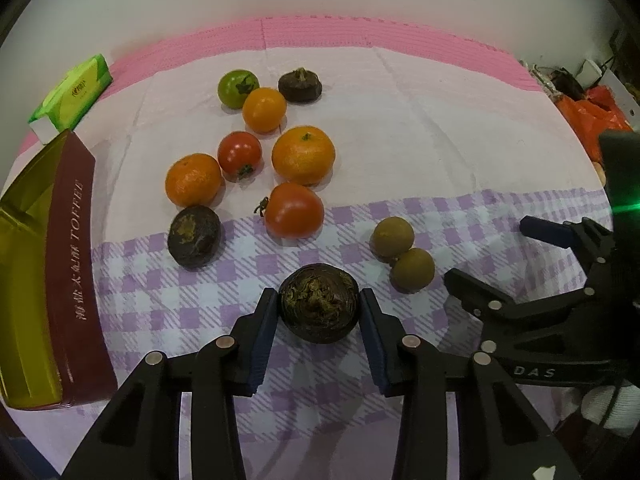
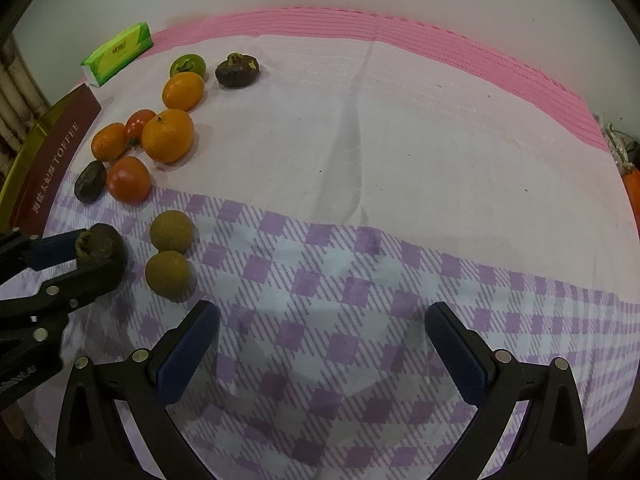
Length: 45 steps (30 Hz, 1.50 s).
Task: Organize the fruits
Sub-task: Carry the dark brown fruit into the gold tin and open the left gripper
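**A:** Where does the left gripper point(image 1: 320, 316) stand now?

**B:** Its blue-padded fingers point(image 1: 264, 332) sit on either side of a dark brown, round, rough-skinned fruit point(image 1: 319, 303) that rests on the purple-checked cloth point(image 1: 160, 300). The left pad touches the skin; on the other side a thin gap may remain, so I cannot call it a firm grip.

**A:** How do you expect that fruit to handle?

**B:** Light, I judge, with a dry, flaky top and a rounded body. The skin looks coarse, so it should not slip much, but hard squeezing could bruise or crack it. The widest middle, where the pads already sit, is the right place to hold.

**A:** And the right gripper point(image 2: 322, 344)?

**B:** Spread wide, nothing between its fingers, only cloth beneath. Two olive-brown round fruits point(image 2: 170, 256) lie just beyond its left finger.

**A:** The rest?

**B:** Ahead of the left fingers: orange mandarins point(image 1: 303, 155), red tomatoes point(image 1: 294, 210), one green tomato point(image 1: 238, 88), two more dark fruits point(image 1: 194, 236). A maroon toffee box point(image 1: 68, 248) stands far off to the left finger's side.
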Motion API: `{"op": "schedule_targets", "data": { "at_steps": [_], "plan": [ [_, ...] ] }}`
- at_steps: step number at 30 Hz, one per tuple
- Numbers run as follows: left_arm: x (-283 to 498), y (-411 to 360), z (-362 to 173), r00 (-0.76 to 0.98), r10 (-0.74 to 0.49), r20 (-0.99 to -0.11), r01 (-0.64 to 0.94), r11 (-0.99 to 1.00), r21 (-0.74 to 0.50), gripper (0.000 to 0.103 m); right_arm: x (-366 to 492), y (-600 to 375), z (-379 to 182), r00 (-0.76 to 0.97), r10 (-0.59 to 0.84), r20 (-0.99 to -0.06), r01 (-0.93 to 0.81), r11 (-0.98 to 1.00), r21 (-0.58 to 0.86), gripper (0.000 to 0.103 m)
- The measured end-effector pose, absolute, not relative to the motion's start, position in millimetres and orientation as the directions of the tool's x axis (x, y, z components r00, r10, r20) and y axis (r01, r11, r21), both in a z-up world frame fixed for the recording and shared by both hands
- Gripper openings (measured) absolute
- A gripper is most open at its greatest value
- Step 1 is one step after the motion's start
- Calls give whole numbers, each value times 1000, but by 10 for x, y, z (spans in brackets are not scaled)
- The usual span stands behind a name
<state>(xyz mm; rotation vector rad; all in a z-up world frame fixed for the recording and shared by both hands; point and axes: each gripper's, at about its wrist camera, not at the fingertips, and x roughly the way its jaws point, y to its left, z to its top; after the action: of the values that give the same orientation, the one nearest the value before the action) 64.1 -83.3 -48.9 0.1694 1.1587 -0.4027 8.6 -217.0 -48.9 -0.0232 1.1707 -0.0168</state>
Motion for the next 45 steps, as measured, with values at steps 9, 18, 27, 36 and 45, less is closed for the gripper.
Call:
{"op": "schedule_targets", "data": {
  "at_steps": [9,18,27,36,45],
  "plan": [
    [648,-563,-159,395,-224,-891,347,934,-81,37,85,-2169,-490,392,-26,-920,5,1000,-26,103],
    [813,132,161,492,-125,-861,217,976,-18,37,122,-2176,-505,389,-27,-921,11,1000,-24,103],
    [938,981,100,503,14,-864,31,999,34,37,126,-2188,-513,390,-26,-920,11,1000,-23,103],
    [904,1491,-228,427,87,-900,-82,995,57,37,131,-2199,-528,399,-28,-916,21,1000,-22,103],
    [872,1638,-482,368,116,-923,-118,990,78,37,103,-2203,-536,410,-28,-912,22,1000,-21,103]
  ]
}}
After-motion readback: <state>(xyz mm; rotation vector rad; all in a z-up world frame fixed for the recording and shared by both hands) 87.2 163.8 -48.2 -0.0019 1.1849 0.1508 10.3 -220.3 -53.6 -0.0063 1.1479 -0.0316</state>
